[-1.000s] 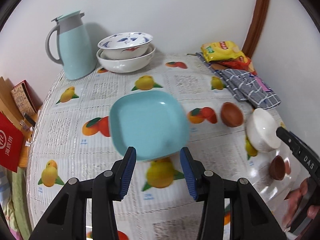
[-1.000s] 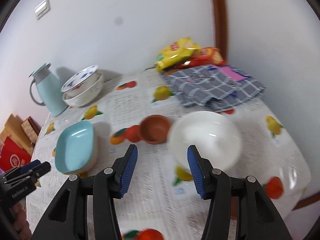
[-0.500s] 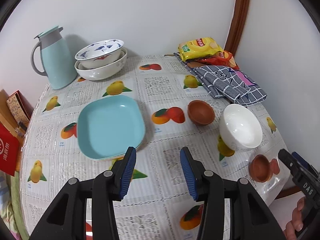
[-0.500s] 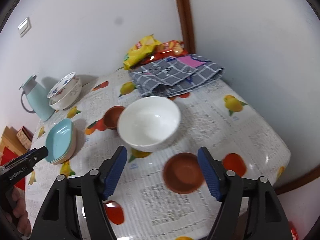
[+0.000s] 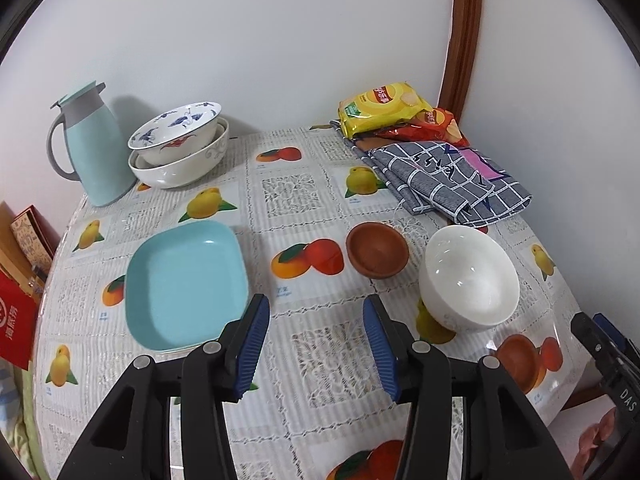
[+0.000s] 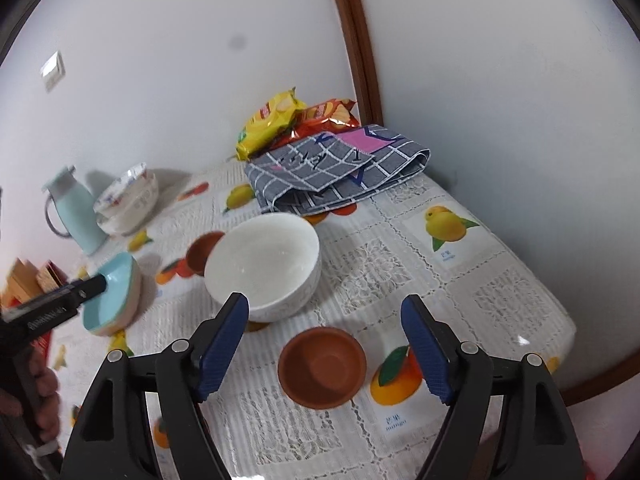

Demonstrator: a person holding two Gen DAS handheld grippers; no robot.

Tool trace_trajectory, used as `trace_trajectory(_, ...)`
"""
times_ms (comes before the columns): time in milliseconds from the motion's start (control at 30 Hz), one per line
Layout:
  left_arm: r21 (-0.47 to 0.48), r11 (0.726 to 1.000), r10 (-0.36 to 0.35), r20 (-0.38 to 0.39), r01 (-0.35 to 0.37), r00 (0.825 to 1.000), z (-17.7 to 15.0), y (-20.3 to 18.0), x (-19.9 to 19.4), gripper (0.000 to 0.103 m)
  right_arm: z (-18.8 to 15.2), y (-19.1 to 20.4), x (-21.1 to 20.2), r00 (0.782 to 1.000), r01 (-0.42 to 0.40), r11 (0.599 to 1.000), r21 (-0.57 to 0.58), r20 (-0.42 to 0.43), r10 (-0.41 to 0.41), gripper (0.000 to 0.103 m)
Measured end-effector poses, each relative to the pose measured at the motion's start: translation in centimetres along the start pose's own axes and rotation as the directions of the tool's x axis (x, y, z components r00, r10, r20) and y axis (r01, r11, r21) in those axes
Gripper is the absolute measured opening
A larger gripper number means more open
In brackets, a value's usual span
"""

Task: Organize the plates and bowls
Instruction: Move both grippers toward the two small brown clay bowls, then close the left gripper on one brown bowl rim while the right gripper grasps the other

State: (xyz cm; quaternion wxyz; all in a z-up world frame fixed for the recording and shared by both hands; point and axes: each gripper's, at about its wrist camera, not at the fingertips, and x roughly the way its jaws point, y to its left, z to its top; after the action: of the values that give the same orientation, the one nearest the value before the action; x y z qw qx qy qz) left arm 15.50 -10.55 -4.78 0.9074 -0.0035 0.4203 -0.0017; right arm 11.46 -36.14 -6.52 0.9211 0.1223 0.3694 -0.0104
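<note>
My left claw (image 5: 316,344) opening with nothing between its pads, hung over the counter (image 5: 304,196) beside the blue plates (image 5: 184,284), my right claw (image 6: 324,348) opening too, empty, above a small brown bowl (image 6: 322,368), white bowl (image 6: 264,266) just beyond, second brown bowl (image 5: 378,250) behind it

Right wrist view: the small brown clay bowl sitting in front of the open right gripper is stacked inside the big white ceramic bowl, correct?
Not quite. In the right wrist view the small brown clay bowl sits on its own on the fruit-print tablecloth, beside the big white ceramic bowl, not inside it. It does lie in front of the right gripper, whose jaws are opening with nothing gripped.
</note>
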Motion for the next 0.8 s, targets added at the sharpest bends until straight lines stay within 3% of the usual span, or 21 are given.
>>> trace_trajectory(167,0.017,0.999,-0.041,-0.045,0.042,0.998,-0.1,-1.0,1.7,0.046,-0.1,-1.2,1.4,0.998,0.028,1.000,-0.001,-0.049,-0.028,0.078)
trace_trajectory(367,0.057,0.997,-0.039,-0.123,0.047,0.992,-0.1,-2.1,4.0,0.046,-1.6,-2.0,3.4,0.991,0.075,0.996,-0.055,-0.106,-0.080,0.078)
trace_trajectory(500,-0.008,0.996,-0.085,-0.169,0.084,0.982,0.0,-1.3,5.6,0.046,-2.8,-2.5,4.5,0.987,0.077,0.996,-0.052,-0.140,-0.084,0.078)
trace_trajectory(700,-0.042,0.996,-0.087,-0.187,0.081,0.978,-0.1,-0.9,7.3,0.047,-4.2,-2.5,6.7,0.977,0.047,0.998,-0.034,-0.207,-0.053,0.066)
trace_trajectory(800,-0.052,0.995,-0.092,-0.184,0.083,0.979,0.1,-0.7,7.9,0.047,-4.7,-2.3,7.7,0.971,0.059,0.997,-0.048,-0.231,-0.068,0.054)
